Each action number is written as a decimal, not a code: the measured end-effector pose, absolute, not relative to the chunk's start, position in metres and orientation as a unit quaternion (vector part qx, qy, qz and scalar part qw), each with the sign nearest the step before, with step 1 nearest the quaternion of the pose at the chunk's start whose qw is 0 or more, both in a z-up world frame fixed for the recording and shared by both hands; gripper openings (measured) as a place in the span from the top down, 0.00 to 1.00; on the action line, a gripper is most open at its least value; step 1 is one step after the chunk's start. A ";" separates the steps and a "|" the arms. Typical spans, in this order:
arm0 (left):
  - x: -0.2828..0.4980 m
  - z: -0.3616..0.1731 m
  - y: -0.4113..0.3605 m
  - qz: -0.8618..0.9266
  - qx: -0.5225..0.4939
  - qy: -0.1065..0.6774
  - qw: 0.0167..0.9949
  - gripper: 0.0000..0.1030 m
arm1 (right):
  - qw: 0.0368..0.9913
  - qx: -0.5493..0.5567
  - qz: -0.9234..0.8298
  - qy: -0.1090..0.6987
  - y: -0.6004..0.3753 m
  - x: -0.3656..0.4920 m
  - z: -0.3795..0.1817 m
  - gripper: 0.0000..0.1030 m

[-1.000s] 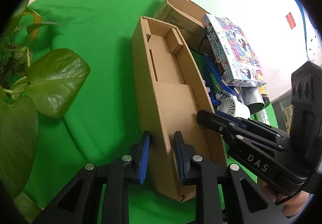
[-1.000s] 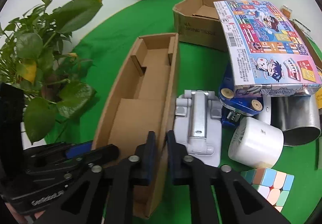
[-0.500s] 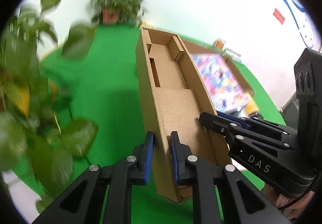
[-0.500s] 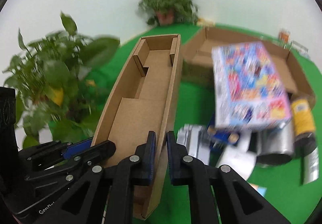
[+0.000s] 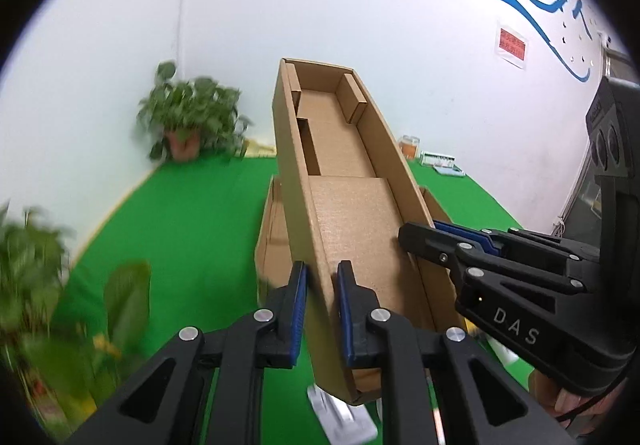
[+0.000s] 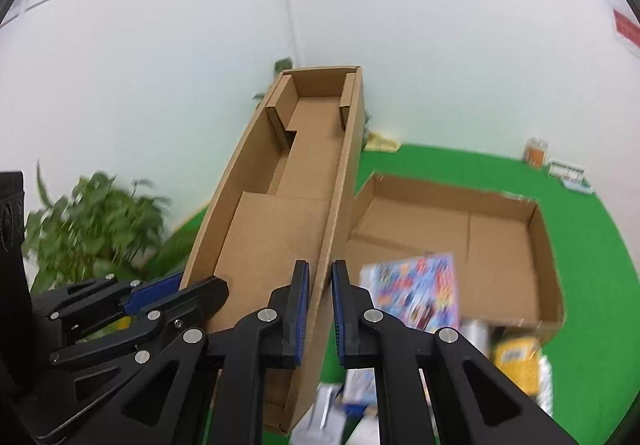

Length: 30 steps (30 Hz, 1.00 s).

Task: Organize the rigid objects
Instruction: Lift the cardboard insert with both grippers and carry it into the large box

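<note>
A long narrow open cardboard box (image 5: 344,181) is held up in the air above the green table, its far end tilted upward. My left gripper (image 5: 322,285) is shut on its left side wall near the near end. My right gripper (image 6: 320,285) is shut on its right side wall; the box also shows in the right wrist view (image 6: 296,173). The box is empty, with small inner flaps at its far end. Each gripper shows in the other's view.
A large open cardboard box (image 6: 464,229) lies on the green table (image 6: 592,245) below right. A colourful game box (image 6: 412,293), a yellow can (image 6: 516,361) and white items lie near it. Potted plants (image 5: 188,121) stand at the left and back.
Both grippers have lifted the long box off the table and tilted its far end up. The left gripper has closed tighter on the wall. The table objects now lie far below.
</note>
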State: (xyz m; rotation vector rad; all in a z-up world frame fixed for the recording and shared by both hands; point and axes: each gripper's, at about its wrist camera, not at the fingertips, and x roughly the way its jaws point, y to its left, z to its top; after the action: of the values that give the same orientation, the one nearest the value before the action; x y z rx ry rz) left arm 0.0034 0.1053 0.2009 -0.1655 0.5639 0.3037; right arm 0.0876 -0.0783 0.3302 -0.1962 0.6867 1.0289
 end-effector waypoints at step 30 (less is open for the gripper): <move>0.192 0.092 0.251 0.125 -0.186 0.420 0.879 0.90 | 0.725 -0.112 0.408 0.544 0.120 0.300 0.184 0.88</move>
State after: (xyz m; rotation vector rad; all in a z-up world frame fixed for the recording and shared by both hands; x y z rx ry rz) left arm 0.1919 0.2512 0.0916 -0.3883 0.8763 0.2608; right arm 0.2998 0.1199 0.1842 -0.2465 1.2007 0.8998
